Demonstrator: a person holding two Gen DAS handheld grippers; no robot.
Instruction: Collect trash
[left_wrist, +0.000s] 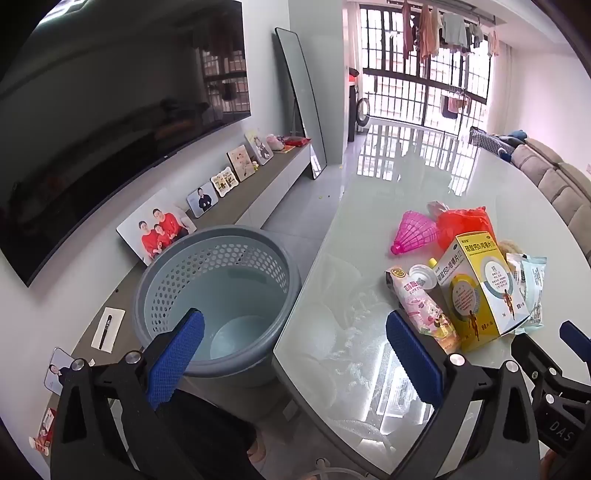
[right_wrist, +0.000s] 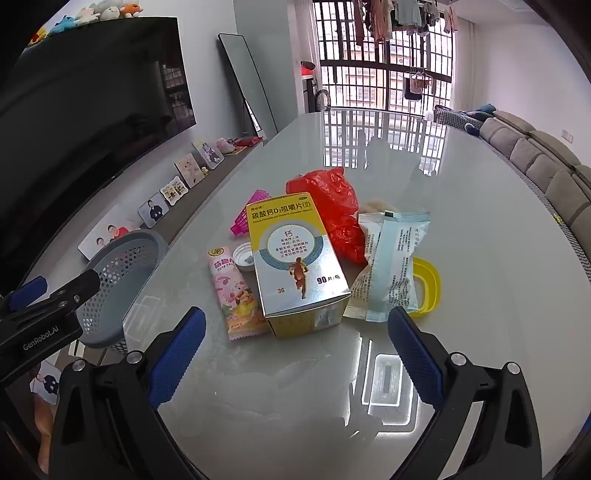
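A pile of trash lies on the glass table (right_wrist: 461, 192): a yellow and silver medicine box (right_wrist: 295, 258) (left_wrist: 480, 291), a pink snack wrapper (right_wrist: 236, 295) (left_wrist: 424, 310), a pale blue packet (right_wrist: 391, 266) (left_wrist: 532, 291), a red plastic bag (right_wrist: 332, 206) (left_wrist: 461, 225), a pink shuttlecock (left_wrist: 413, 236) (right_wrist: 247, 218), a white lid (right_wrist: 245, 256) (left_wrist: 421, 277) and a yellow ring (right_wrist: 428, 284). A grey perforated bin (left_wrist: 218, 295) (right_wrist: 122, 280) stands off the table's left edge. My left gripper (left_wrist: 295, 358) is open above the bin's rim and the table edge. My right gripper (right_wrist: 295, 354) is open just short of the box, nothing between its fingers.
A dark TV (left_wrist: 110, 122) hangs on the left wall over a low shelf (left_wrist: 266, 177) with photo frames. A tall mirror (left_wrist: 303, 103) leans at the shelf's end. A grey sofa (right_wrist: 546, 166) runs along the right. The table reaches back toward a barred window (right_wrist: 384, 55).
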